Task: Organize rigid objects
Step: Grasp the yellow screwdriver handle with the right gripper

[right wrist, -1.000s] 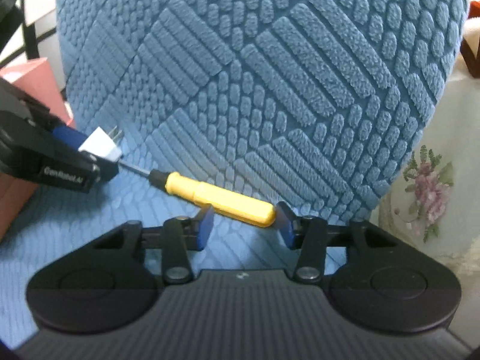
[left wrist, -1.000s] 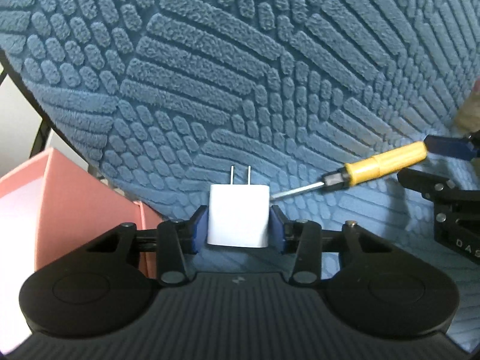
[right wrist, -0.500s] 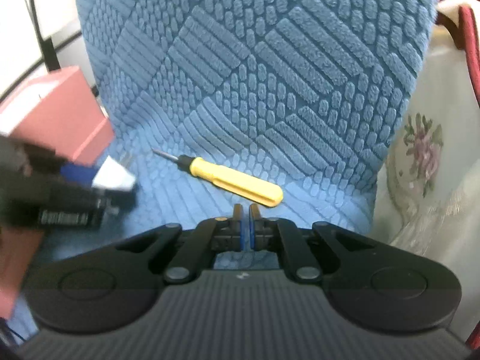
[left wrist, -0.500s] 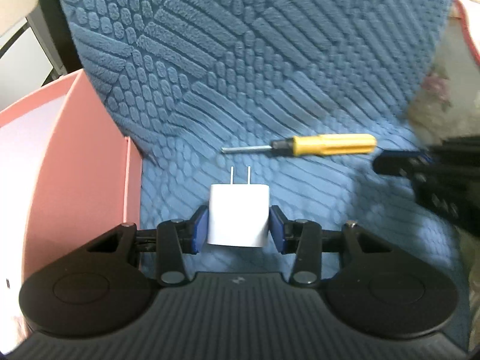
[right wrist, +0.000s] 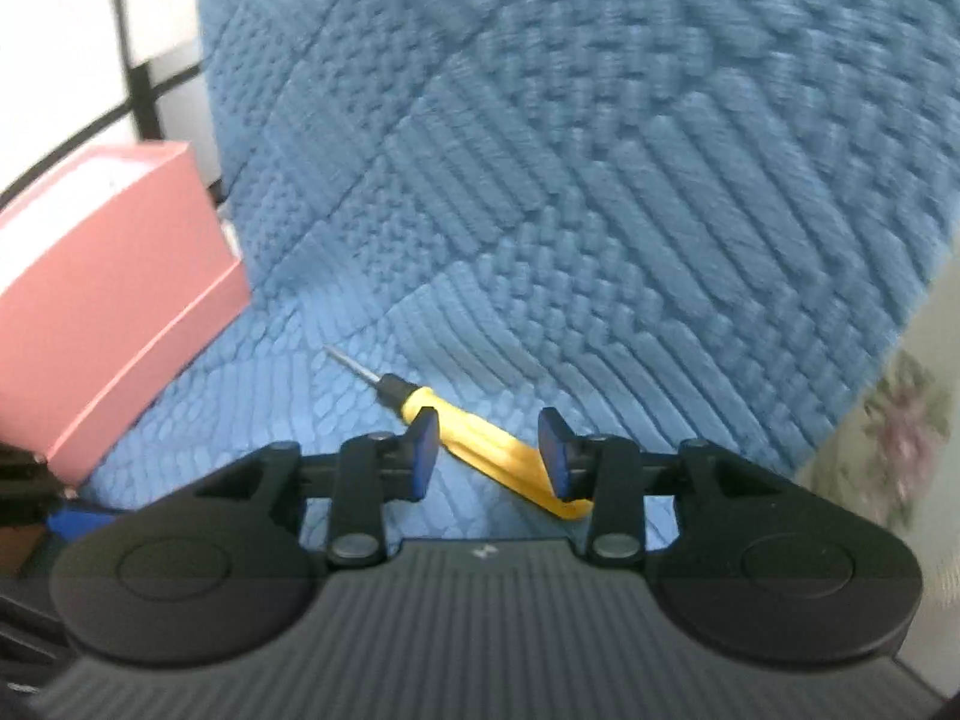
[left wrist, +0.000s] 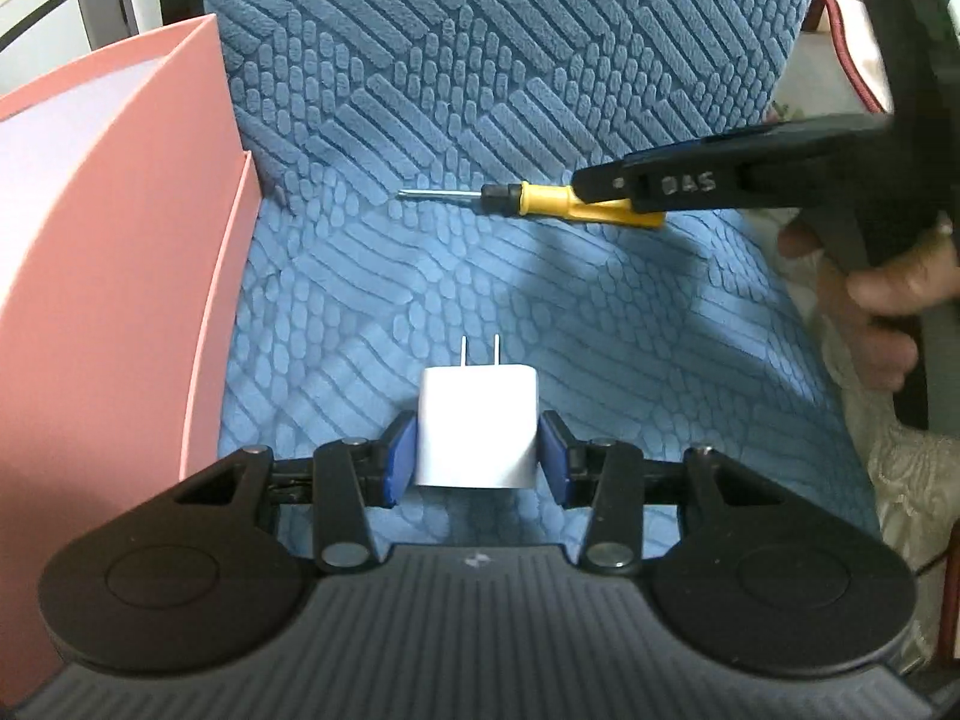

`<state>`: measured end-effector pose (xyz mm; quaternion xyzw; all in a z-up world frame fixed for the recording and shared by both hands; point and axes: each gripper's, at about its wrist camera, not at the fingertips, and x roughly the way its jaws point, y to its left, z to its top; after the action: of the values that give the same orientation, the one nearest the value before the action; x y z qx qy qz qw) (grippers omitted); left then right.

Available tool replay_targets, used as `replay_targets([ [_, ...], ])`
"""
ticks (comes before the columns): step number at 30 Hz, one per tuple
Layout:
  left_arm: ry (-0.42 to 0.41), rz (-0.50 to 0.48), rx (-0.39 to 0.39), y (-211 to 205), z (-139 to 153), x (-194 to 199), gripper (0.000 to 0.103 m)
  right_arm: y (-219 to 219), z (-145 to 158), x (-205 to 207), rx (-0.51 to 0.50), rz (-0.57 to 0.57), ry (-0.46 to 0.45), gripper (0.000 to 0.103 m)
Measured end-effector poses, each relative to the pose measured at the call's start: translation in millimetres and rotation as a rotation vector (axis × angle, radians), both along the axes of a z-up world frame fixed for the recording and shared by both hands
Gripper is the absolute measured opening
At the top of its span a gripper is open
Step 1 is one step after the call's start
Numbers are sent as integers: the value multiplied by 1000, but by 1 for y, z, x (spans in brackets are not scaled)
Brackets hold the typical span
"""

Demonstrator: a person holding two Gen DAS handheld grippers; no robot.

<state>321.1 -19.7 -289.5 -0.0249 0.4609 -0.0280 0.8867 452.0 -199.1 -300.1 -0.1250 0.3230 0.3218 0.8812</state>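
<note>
My left gripper (left wrist: 477, 459) is shut on a white plug adapter (left wrist: 477, 426) with its two prongs pointing forward, held above the blue chair seat. A yellow-handled screwdriver (right wrist: 480, 438) lies on the seat, tip toward the left; it also shows in the left wrist view (left wrist: 540, 201). My right gripper (right wrist: 487, 450) is open, its blue pads on either side of the yellow handle just above it. In the left wrist view the right gripper (left wrist: 600, 183) comes in from the right over the handle.
A pink open box (left wrist: 108, 252) stands at the left of the seat, also in the right wrist view (right wrist: 102, 300). The textured blue chair back (left wrist: 510, 48) rises behind. A floral cloth (right wrist: 900, 420) lies at the right.
My left gripper pulled back with the adapter. My right gripper shut, then opened and came down around the screwdriver handle. The screwdriver stayed on the seat.
</note>
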Motion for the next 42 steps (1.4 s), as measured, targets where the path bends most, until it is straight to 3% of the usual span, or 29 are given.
replay_targets([
  [3,-11,3,-13,1,1,0,49,10,-5,9,-80,13,16,40],
  [7,-21,-7,3,0,2,-1,49,9,-9,10,-94,4,51,42],
  [10,-26,-9,-4,1,4,-2,49,12,-10,0,-123,-15,43,32],
  [15,-50,-15,50,1,9,-11,48,12,-8,-30,-168,-70,50,27],
  [24,-72,-30,75,-4,16,-36,48,-12,-6,-95,-45,-273,157,21],
  [29,-74,-39,70,-5,20,-57,48,-22,-2,-135,17,-388,174,19],
  [38,-53,-46,23,1,18,-81,48,-28,-1,-202,-17,-450,189,19],
  [42,-30,-48,-3,0,14,-85,48,-28,-2,-215,4,-473,212,19],
])
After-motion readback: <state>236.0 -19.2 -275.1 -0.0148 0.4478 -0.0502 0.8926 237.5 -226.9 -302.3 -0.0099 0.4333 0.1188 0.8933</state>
